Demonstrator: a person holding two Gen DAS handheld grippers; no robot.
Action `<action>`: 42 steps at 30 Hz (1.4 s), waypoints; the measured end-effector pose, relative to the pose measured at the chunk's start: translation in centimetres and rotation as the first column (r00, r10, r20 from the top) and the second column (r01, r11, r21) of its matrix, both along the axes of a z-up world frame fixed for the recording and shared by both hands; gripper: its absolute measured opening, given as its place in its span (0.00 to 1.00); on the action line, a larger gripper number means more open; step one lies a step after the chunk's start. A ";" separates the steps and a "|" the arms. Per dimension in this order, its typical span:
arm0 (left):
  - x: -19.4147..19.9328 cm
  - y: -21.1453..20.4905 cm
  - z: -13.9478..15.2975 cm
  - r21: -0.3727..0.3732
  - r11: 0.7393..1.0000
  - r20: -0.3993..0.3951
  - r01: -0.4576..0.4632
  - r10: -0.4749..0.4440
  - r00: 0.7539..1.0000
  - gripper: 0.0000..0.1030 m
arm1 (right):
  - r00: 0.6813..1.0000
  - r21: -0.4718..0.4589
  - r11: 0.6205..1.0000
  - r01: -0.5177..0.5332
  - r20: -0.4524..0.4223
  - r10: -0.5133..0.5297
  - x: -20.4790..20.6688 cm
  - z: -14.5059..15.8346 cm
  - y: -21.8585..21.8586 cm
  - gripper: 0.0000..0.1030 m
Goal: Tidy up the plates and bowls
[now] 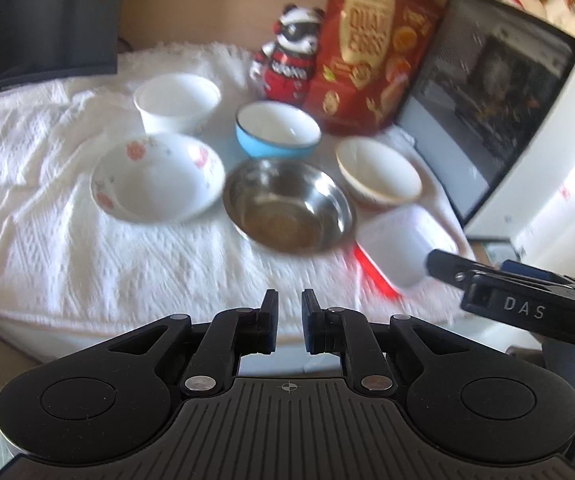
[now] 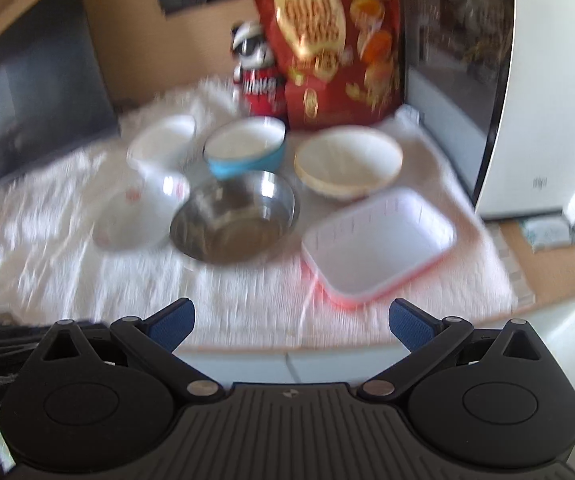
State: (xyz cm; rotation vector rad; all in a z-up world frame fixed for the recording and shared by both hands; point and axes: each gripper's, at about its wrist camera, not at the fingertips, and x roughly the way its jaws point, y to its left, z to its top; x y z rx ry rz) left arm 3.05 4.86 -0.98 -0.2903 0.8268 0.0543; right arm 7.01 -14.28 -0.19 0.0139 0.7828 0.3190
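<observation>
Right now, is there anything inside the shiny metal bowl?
No, the metal bowl sits empty on the white cloth, and its bare shiny bottom shows.

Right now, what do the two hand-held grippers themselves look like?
Both are matte black plastic. The left hand-held gripper has two round housings, linkage arms with silver pivot pins, a ribbed centre plate bearing a small crosshair mark, and dark fingers edged in blue. The right hand-held gripper matches it, with textured blue pads; in the left view its side reads "DAS" in white.

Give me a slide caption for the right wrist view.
Open right tool facing a steel bowl, blue bowl and red-rimmed container on white cloth.
</observation>
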 end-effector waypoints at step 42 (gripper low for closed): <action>23.9 -0.4 -4.8 -0.297 0.890 -0.043 0.346 -0.375 0.926 0.14 | 0.975 -0.108 0.982 0.152 -0.148 -0.167 15.5 -5.9 -4.2 1.00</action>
